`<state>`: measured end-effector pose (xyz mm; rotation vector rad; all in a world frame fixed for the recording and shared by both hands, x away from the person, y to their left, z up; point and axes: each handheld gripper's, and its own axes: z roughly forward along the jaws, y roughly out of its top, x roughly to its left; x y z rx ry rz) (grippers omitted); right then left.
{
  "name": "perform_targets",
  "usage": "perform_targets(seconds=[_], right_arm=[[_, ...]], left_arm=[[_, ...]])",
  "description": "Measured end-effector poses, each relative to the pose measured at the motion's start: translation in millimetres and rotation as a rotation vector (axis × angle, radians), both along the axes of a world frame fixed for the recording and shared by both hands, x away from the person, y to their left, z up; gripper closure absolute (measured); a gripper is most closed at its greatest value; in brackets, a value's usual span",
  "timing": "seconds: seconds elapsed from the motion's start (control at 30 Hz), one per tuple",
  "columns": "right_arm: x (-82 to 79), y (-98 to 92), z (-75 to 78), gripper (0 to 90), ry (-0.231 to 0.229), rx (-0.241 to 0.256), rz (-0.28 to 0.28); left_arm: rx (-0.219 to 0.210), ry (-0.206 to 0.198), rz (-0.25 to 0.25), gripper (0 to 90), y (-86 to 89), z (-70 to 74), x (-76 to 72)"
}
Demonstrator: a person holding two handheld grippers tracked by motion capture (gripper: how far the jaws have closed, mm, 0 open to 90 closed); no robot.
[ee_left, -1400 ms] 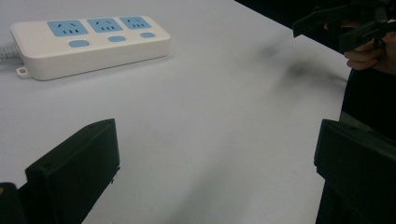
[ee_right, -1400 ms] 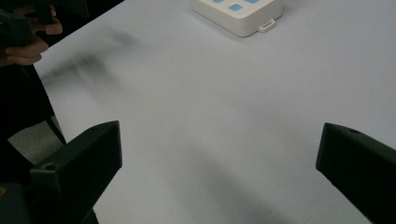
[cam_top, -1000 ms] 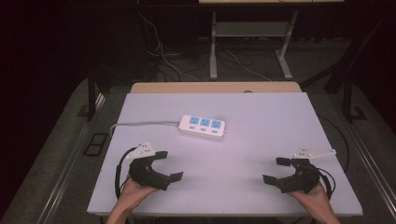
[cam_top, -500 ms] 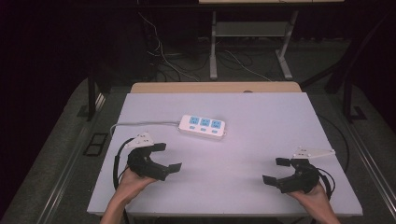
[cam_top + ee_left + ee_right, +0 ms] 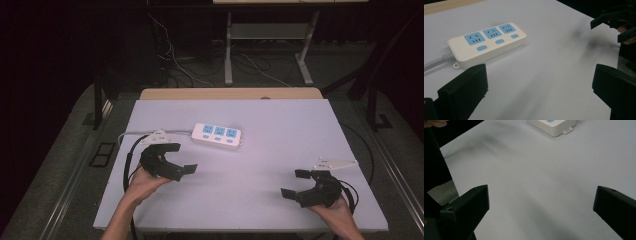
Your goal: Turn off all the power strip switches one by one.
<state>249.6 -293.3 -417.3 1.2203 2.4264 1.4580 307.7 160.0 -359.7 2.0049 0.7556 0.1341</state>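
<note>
White table (image 5: 280,150): each hand-held gripper (image 5: 180,157) gapes wide, holding nothing.

Power strip (image 5: 217,136): I see it on the counter (image 5: 280,130), left of centre, toward the far edge.
Left tongs (image 5: 176,159): I hold them near the strip, just in front of it and to its left.
Right tongs (image 5: 297,183): at my near right corner, well apart from the strip.

The power strip (image 5: 487,43) is smooth, glossy white plastic; the bench (image 5: 280,150) top is matt, with a wood edge at 12 o'clock.
</note>
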Motion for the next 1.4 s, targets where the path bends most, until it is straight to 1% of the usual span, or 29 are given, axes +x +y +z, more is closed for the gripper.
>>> perform_targets(seconds=[0.23, 0.53, 0.6, 0.9, 1.0, 1.07, 1.17, 1.23, 1.4], right_arm=[[0.0, 0.2, -0.4, 0.1, -0.002, -0.004, 0.002], [-0.1, -0.3, -0.8, 0.1, -0.005, -0.002, 0.001], [-0.1, -0.3, -1.2, 0.1, -0.004, -0.002, 0.0], [0.0, -0.7, -2.1, 0.1, -0.006, -0.002, 0.0], [0.0, -1.2, -2.3, 0.1, -0.008, -0.003, 0.0], [-0.2, -1.2, -2.2, 0.1, -0.007, -0.003, 0.0], [-0.3, -1.1, -2.3, 0.1, -0.008, -0.004, 0.001], [-0.2, -1.1, -2.4, 0.1, -0.009, -0.004, 0.001], [-0.2, -0.7, -3.0, 0.1, -0.008, -0.007, 0.002]], left_arm=[[0.025, 0.0, -0.013, 0.0, -8.1, 6.7, 11.0], [0.071, -0.007, -0.033, 0.0, -17.5, 14.8, 23.9], [0.072, -0.007, -0.035, 0.0, -19.0, 16.4, 26.6], [0.104, -0.001, -0.05, 0.0, -25.6, 20.8, 41.2], [0.131, -0.004, -0.062, 0.0, -29.1, 22.6, 46.2], [0.135, -0.002, -0.06, 0.0, -30.8, 23.9, 49.0], [0.154, -0.003, -0.06, 0.0, -32.1, 25.7, 53.2], [0.154, -0.002, -0.057, 0.0, -32.3, 26.7, 56.2], [0.174, 0.005, -0.059, 0.0, -34.6, 27.6, 64.9]])
